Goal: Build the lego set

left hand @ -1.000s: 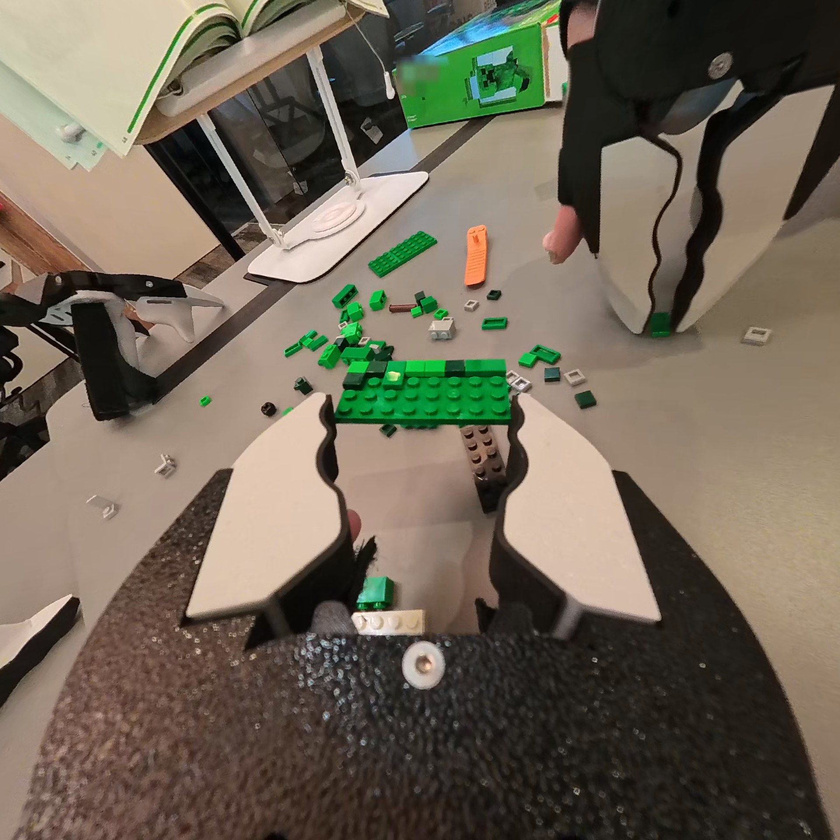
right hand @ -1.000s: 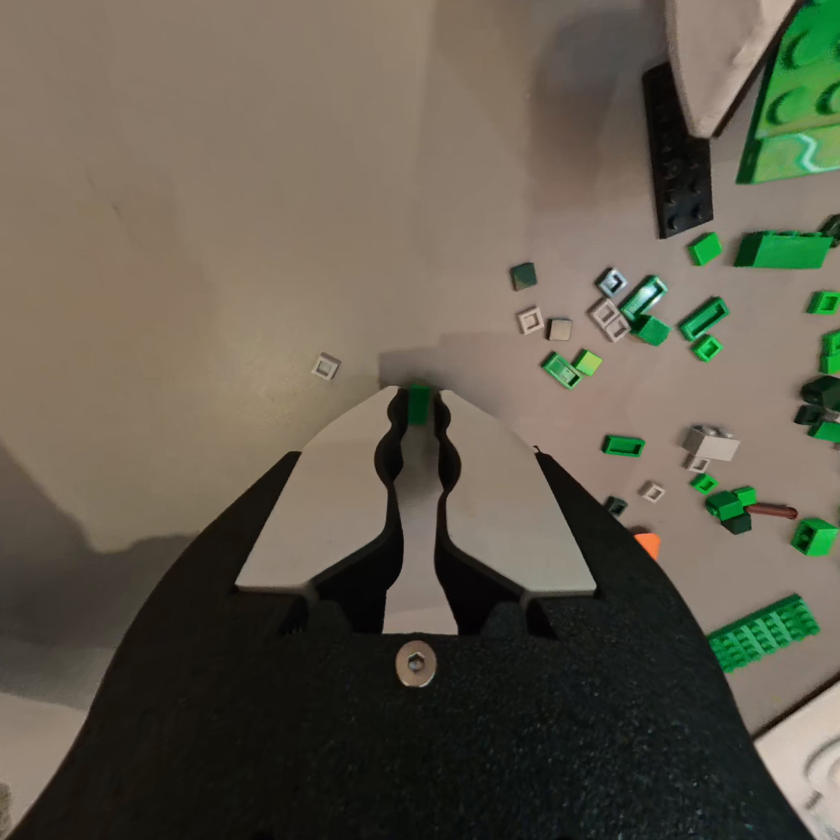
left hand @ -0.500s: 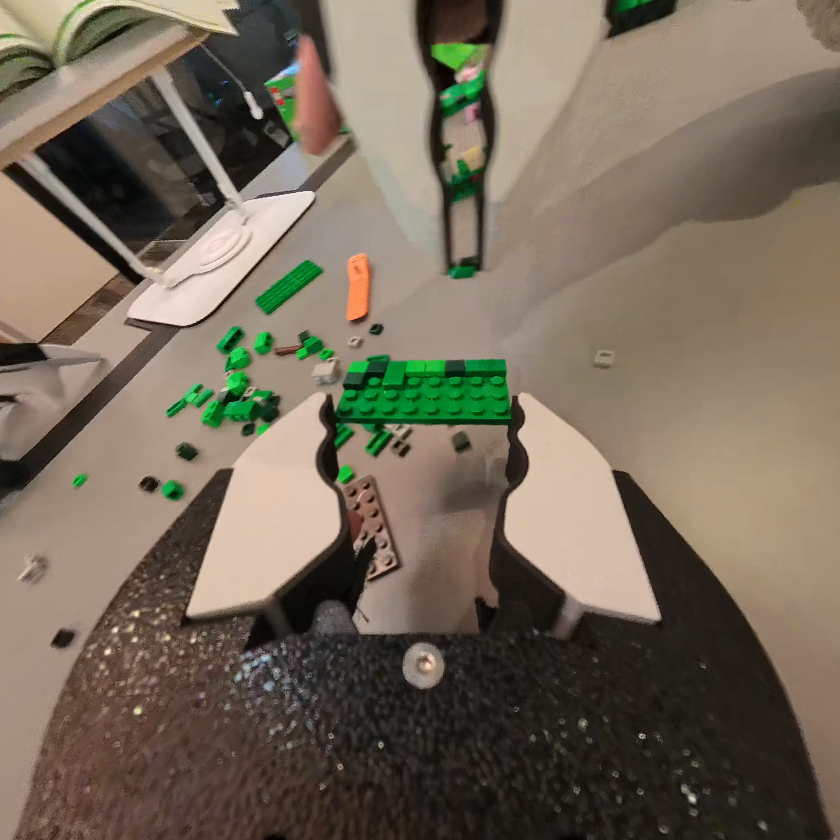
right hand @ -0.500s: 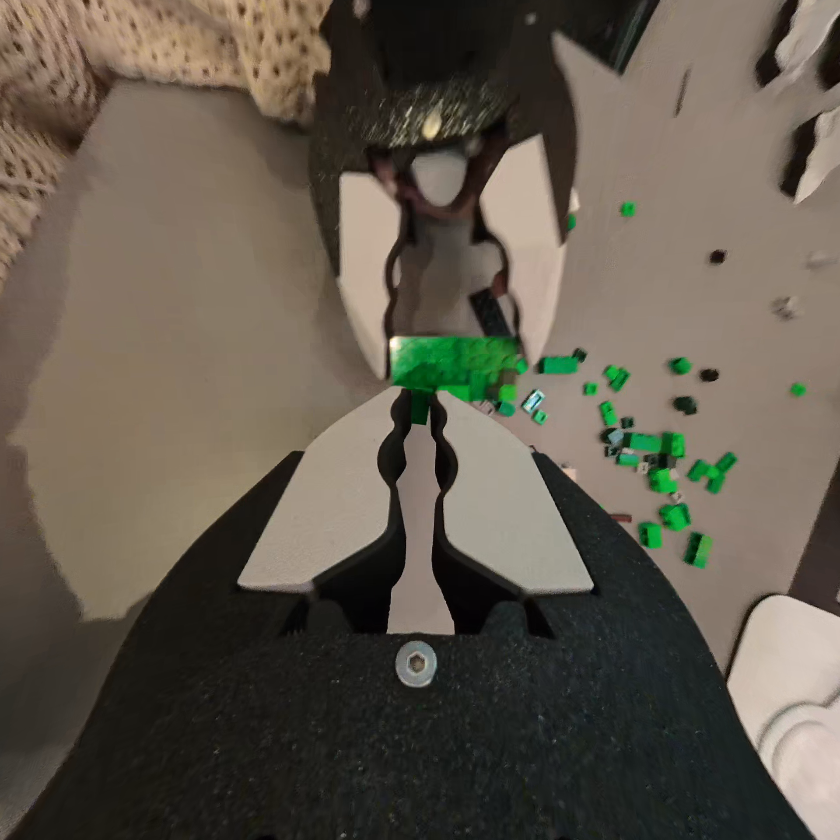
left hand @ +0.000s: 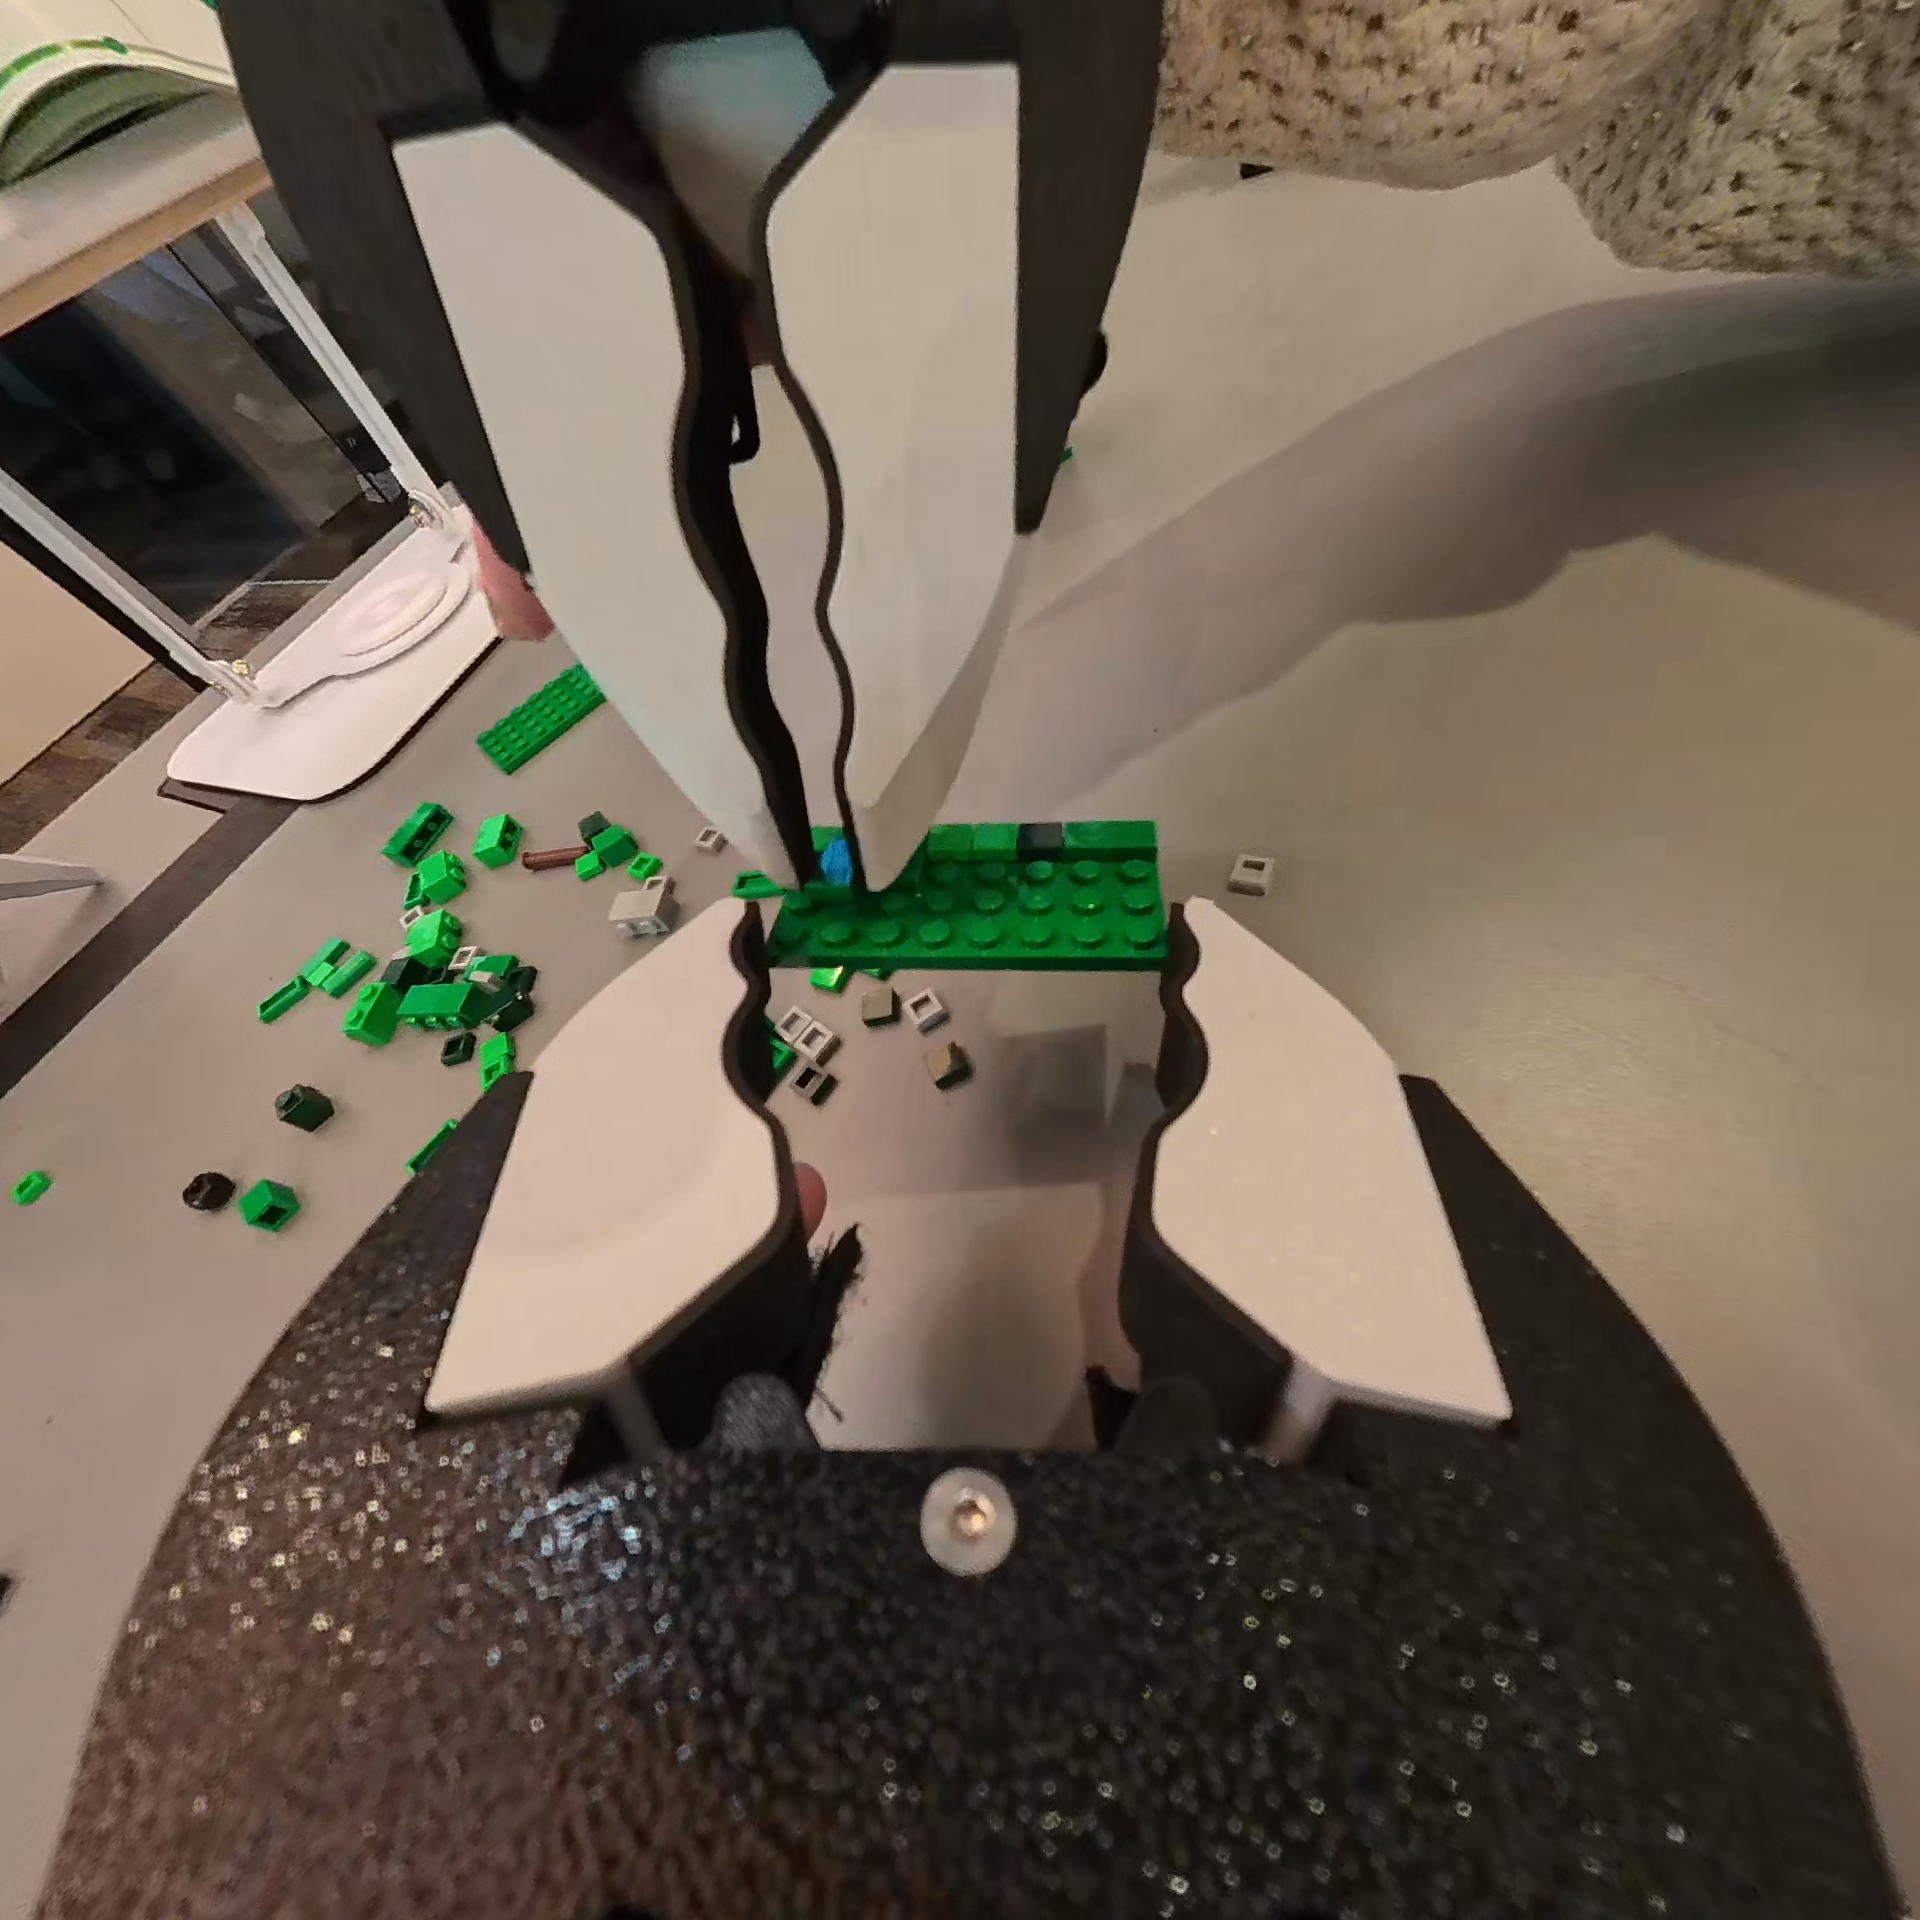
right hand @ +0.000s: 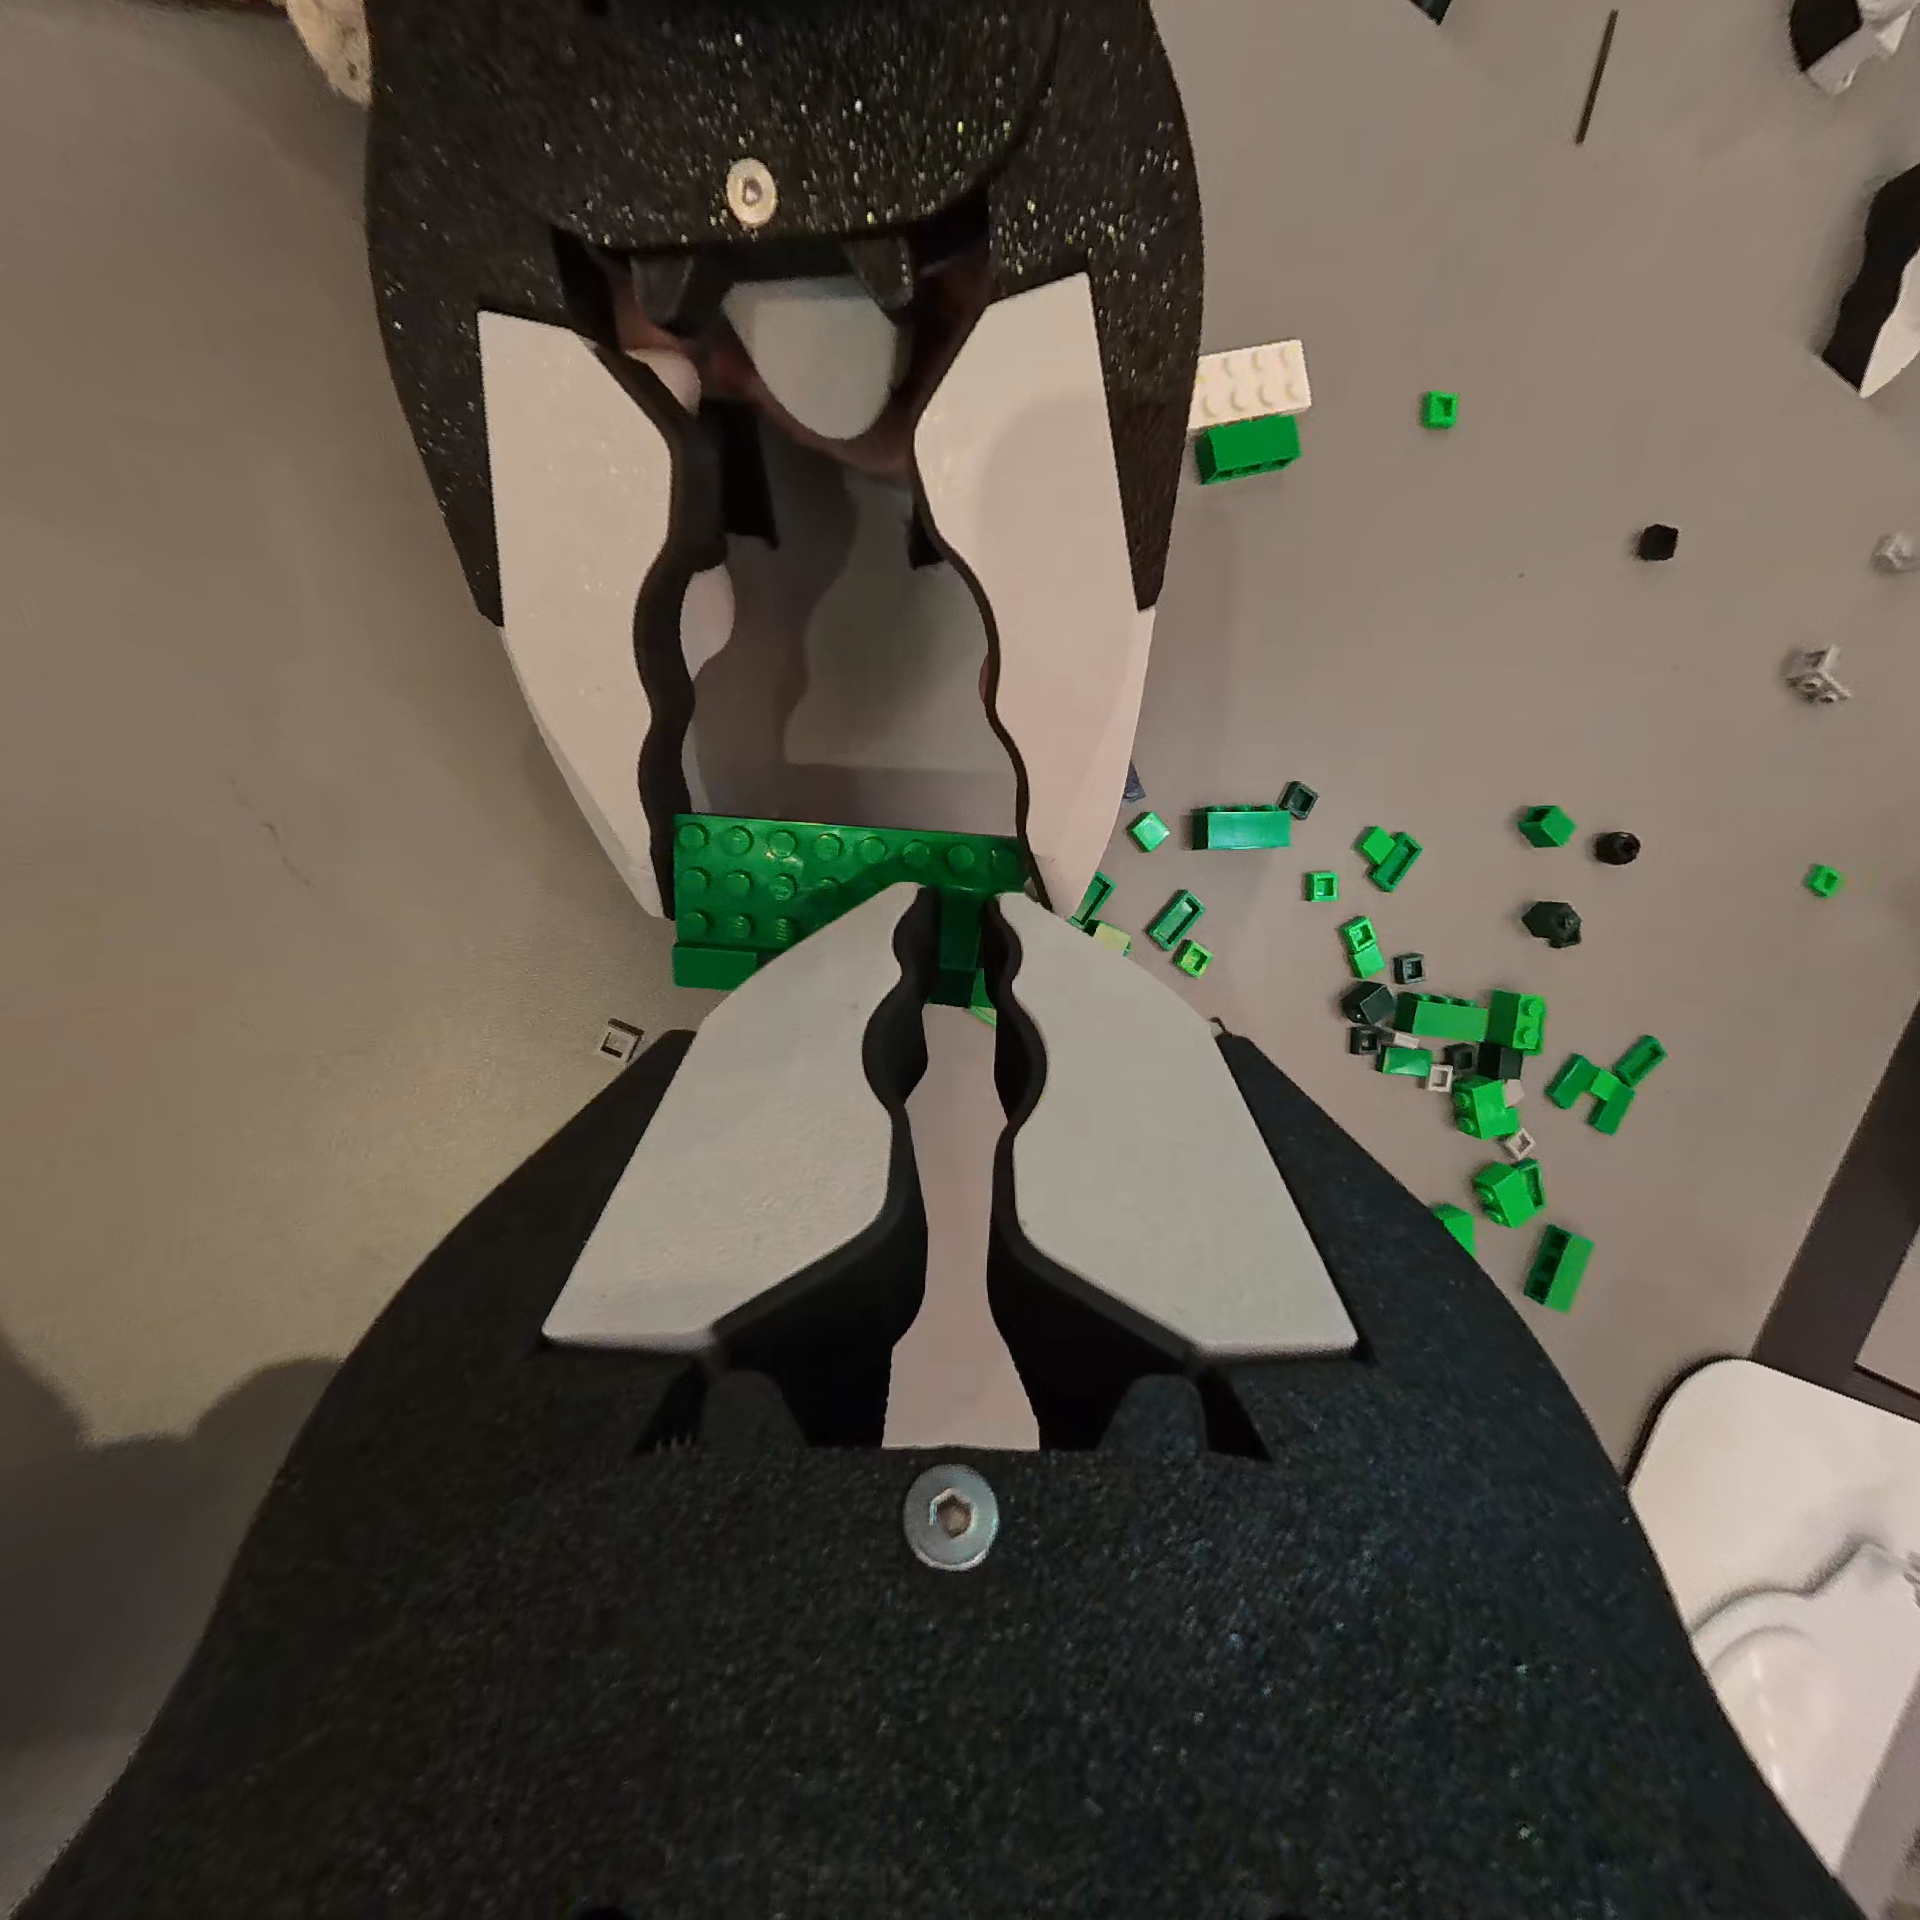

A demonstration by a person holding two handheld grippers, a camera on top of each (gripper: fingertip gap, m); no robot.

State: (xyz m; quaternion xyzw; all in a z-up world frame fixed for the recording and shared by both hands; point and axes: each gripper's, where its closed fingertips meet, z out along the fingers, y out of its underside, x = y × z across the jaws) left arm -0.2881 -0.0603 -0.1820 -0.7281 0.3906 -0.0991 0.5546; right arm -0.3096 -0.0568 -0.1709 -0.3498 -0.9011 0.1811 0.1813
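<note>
1. The left tongs [left hand: 966,914] hold the flat green studded plastic plate [left hand: 987,925] by its two short ends, clear of the grey counter [left hand: 1507,831].
2. The right tongs [right hand: 954,914], nearly closed, pinch a small green brick [right hand: 956,940] down onto that plate's corner.
3. Loose green pieces [right hand: 1455,1039] lie scattered beside both.

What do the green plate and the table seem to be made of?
Green plate: probably hard moulded plastic, glossy; light glints on its round studs and its edges are crisp. Table: smooth grey matte surface, possibly laminate; it shows soft shadows and no grain, so the exact material is unclear. The left gripper holds the plate by its two ends.
</note>
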